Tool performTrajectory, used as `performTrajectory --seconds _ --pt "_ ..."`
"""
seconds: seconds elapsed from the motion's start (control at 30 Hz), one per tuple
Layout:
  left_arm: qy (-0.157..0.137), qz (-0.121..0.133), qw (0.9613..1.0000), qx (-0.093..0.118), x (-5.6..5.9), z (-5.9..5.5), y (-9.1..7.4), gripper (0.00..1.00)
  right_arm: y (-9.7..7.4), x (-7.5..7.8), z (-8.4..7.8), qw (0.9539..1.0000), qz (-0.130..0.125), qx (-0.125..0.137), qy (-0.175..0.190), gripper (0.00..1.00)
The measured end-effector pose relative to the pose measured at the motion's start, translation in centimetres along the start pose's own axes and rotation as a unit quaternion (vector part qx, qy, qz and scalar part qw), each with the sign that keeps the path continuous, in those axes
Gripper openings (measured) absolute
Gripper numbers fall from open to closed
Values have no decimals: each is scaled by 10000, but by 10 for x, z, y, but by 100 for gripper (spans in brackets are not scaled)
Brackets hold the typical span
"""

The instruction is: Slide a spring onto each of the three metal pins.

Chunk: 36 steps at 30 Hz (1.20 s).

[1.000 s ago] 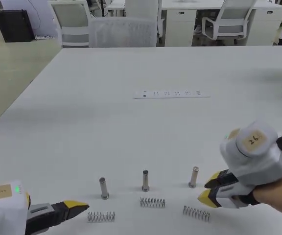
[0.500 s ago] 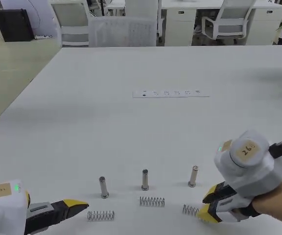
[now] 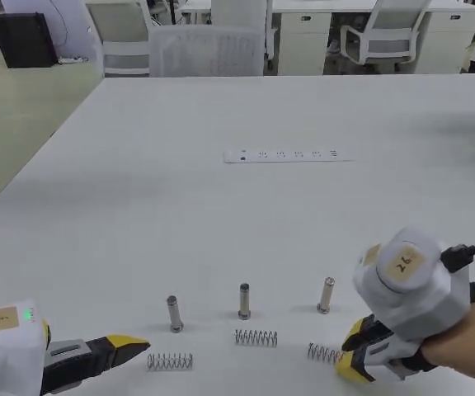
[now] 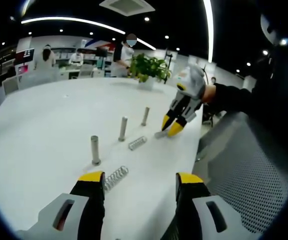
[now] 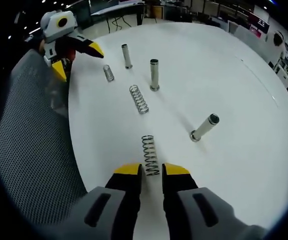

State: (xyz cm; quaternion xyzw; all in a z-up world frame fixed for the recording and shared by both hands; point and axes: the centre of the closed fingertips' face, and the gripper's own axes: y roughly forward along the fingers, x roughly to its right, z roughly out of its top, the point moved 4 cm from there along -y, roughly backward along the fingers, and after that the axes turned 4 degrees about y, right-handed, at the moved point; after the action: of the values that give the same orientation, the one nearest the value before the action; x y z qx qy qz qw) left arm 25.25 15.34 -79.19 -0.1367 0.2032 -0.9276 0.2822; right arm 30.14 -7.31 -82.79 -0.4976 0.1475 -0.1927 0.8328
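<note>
Springs are all lying flat on the table (image 3: 221,223) and none is sitting on a pin, so all three placements are outstanding. Left gripper (image 4: 140,177) is hovering, jaws apart and empty, near the left spring (image 3: 170,361), which is lying before the bare left pin (image 3: 174,315); the middle spring (image 3: 256,337) and middle pin (image 3: 244,302) are sitting likewise. Right gripper (image 5: 152,169) is straddling one end of the right spring (image 5: 149,152) near the right pin (image 5: 204,127), jaws nearly together, though I cannot tell whether they are gripping.

On the table (image 3: 221,231), the left pin (image 3: 172,314), middle pin (image 3: 244,302) and right pin (image 3: 326,296) stand in a row. A spring lies before each: left spring (image 3: 170,361), middle spring (image 3: 256,338), right spring (image 3: 322,354). A power strip (image 3: 287,155) lies behind.
</note>
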Motion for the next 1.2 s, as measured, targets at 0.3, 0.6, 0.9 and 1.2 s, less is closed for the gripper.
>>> performTrajectory --seconds 0.3,0.6,0.9,1.2 --pt "-16 4 10000 17 -1 0 0 52 2 0 -2 9996 -84 -128 -230 12" --pt "18 -36 10000 -2 0 -1 0 52 2 1 -1 9997 -108 -115 -183 8" --pt "102 -91 9999 -18 1 -1 0 51 3 1 -1 9997 -144 -132 -127 7" --pt "197 -235 9995 -118 5 -1 2 50 3 1 0 9997 -156 -145 -119 7"
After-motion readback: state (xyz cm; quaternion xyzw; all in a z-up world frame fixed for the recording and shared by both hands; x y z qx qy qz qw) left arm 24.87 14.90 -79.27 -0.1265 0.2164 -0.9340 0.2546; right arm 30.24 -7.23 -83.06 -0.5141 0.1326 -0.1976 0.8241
